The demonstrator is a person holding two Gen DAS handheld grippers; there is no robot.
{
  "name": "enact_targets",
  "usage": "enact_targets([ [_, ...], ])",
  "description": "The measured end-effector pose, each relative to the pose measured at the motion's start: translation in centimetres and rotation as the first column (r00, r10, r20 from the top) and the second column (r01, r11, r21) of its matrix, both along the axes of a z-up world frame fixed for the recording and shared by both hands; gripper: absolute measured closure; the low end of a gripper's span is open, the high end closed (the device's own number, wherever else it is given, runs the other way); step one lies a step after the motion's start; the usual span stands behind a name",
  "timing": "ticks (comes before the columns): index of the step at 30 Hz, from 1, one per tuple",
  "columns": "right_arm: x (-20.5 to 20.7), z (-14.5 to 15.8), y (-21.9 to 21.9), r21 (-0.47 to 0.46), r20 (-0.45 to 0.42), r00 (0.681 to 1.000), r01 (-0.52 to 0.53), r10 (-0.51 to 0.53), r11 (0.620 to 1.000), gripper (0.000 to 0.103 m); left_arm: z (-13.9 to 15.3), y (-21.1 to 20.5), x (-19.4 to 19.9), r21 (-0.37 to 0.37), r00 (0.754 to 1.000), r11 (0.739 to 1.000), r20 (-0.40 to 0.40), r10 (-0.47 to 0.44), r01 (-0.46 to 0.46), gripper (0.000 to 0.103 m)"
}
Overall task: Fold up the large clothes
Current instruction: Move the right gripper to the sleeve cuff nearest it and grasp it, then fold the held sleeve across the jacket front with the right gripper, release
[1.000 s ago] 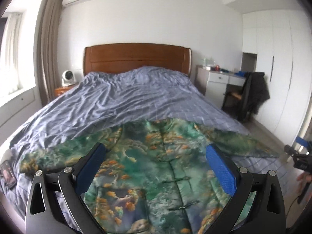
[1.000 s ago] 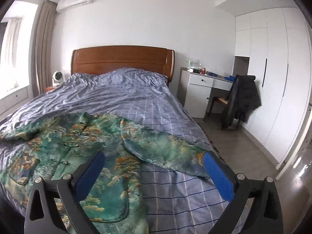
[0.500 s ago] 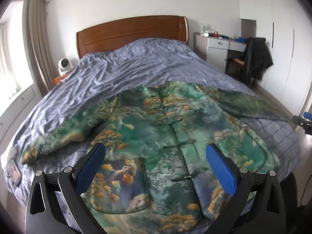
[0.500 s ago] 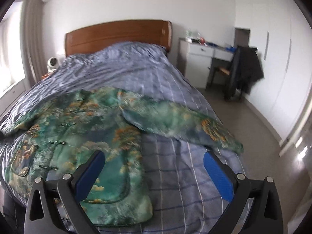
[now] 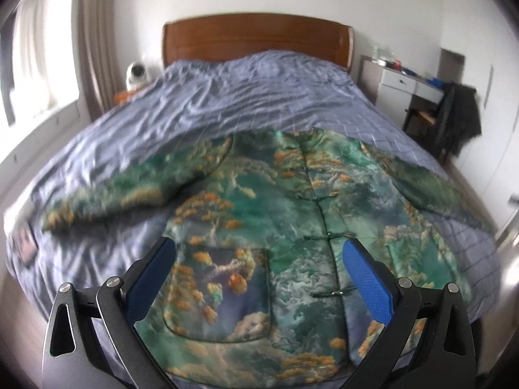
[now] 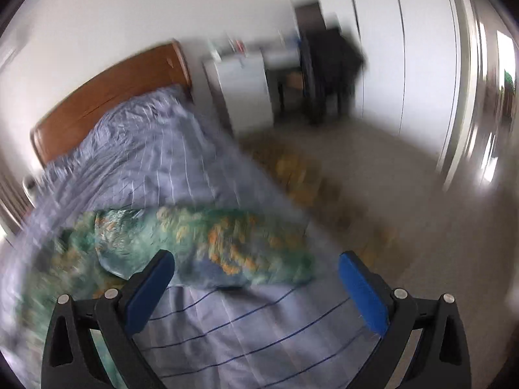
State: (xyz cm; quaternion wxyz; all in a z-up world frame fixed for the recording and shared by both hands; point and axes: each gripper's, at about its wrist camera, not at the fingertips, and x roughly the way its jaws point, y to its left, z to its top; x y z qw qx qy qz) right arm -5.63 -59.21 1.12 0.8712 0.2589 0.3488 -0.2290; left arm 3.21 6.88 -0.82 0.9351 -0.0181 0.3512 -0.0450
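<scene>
No writing, label, brand or number can be read anywhere in either wrist view

Green jacket [image 5: 259, 201] with orange tree print on blue-grey checked bedspread [image 5: 227, 97].

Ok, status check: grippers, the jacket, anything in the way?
Left gripper open, empty, over jacket front. Right gripper open, empty, near one sleeve. Jacket flat, unfolded on bed. Nothing blocking.
</scene>
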Motion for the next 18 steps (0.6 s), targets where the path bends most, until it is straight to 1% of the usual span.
enact_targets([
  [1,0.1,-1.6,-1.0,0.096,0.010,1.000,0.014,-0.015,0.995,0.000,-0.1,0.4,0.1,-0.017,1.000,1.000,-0.008,0.009,-0.009,0.000],
  [2,0.4,-4.2,-2.0,0.239,0.021,0.999,0.029,-0.035,0.971,0.000,0.0,0.8,0.1,-0.031,1.000,0.999,-0.014,0.021,-0.021,0.000],
  [3,0.5,-7.1,-2.9,0.368,0.029,0.997,0.060,-0.076,0.928,0.000,0.0,1.0,0.1,-0.034,0.999,0.999,-0.015,0.029,-0.030,0.000],
  [4,0.6,-9.5,-3.6,0.448,0.039,0.991,0.095,-0.126,0.889,0.001,0.0,1.3,0.1,-0.030,0.999,0.999,-0.017,0.041,-0.041,0.000],
  [6,0.9,-12.4,-4.4,0.504,0.049,0.977,0.154,-0.205,0.850,0.006,0.1,1.7,0.2,-0.012,0.998,0.998,-0.029,0.062,-0.062,0.000],
  [7,1.1,-13.7,-4.9,0.529,0.060,0.964,0.189,-0.258,0.827,0.006,0.2,1.8,0.3,-0.009,0.997,0.998,-0.030,0.067,-0.068,0.000],
  [8,1.3,-14.3,-5.1,0.540,0.070,0.957,0.201,-0.282,0.817,0.006,0.4,2.1,0.2,-0.008,0.997,0.997,-0.026,0.075,-0.075,0.000],
  [9,1.8,-15.0,-5.5,0.548,0.077,0.949,0.217,-0.307,0.808,0.006,0.6,2.3,0.1,-0.008,0.996,0.996,-0.021,0.084,-0.084,0.000],
  [10,2.3,-15.4,-5.6,0.540,0.069,0.942,0.243,-0.329,0.806,0.007,0.8,2.5,0.0,-0.007,0.995,0.995,-0.015,0.098,-0.098,0.000],
  [12,3.0,-15.4,-5.5,0.507,0.063,0.929,0.285,-0.365,0.813,0.013,0.7,2.9,0.0,-0.011,0.993,0.993,-0.015,0.117,-0.117,0.000],
  [13,3.3,-15.3,-5.5,0.484,0.055,0.929,0.295,-0.366,0.824,0.032,0.6,3.1,0.0,-0.015,0.992,0.992,-0.020,0.126,-0.127,0.000],
  [14,3.8,-15.1,-5.6,0.455,0.040,0.934,0.299,-0.355,0.839,0.067,0.4,3.3,-0.1,-0.021,0.991,0.991,-0.028,0.133,-0.134,0.000],
  [15,4.1,-14.8,-5.6,0.436,0.031,0.939,0.295,-0.342,0.851,0.080,0.2,3.5,-0.1,-0.024,0.990,0.990,-0.035,0.137,-0.138,0.000],
  [17,4.1,-14.3,-5.2,0.423,0.039,0.942,0.288,-0.334,0.859,0.086,-0.2,3.7,-0.1,-0.026,0.989,0.989,-0.048,0.141,-0.143,0.000],
  [18,3.9,-13.7,-4.9,0.404,0.054,0.944,0.278,-0.326,0.871,0.087,-0.3,3.7,-0.2,-0.022,0.989,0.989,-0.050,0.142,-0.144,0.000],
])
